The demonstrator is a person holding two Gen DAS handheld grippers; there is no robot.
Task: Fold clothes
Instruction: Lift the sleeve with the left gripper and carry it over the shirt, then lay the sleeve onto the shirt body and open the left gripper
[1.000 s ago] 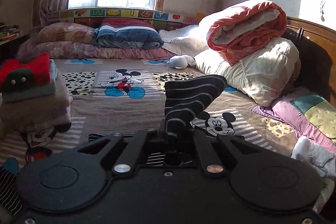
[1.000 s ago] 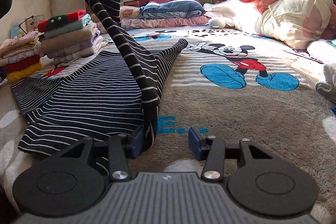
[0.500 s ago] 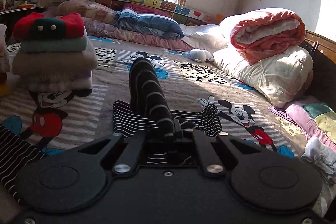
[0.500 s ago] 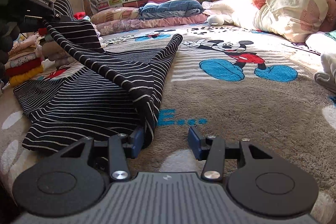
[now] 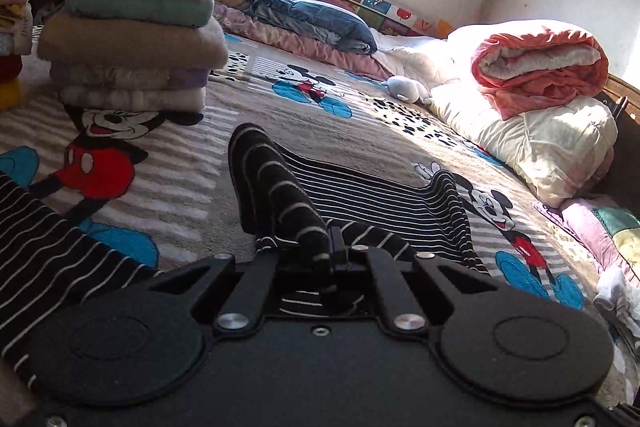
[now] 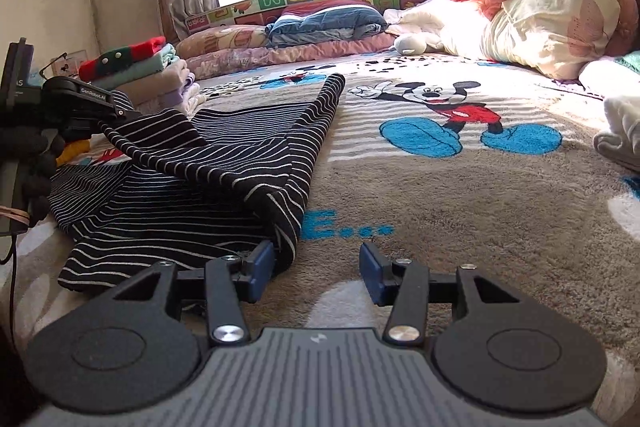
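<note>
Striped garment [image 6: 224,163]: spread on the bed, long axis running away from both grippers. Left gripper [image 5: 332,251] is clamped on its raised fold (nearer hand); right gripper [image 6: 316,267] is held agape beside its hem.

The left gripper [image 6: 116,113], jaws clamped on a fold of the striped garment [image 6: 224,163], has come down from high above the bed, so the cloth beyond those jaws now sags low over itself.
</note>
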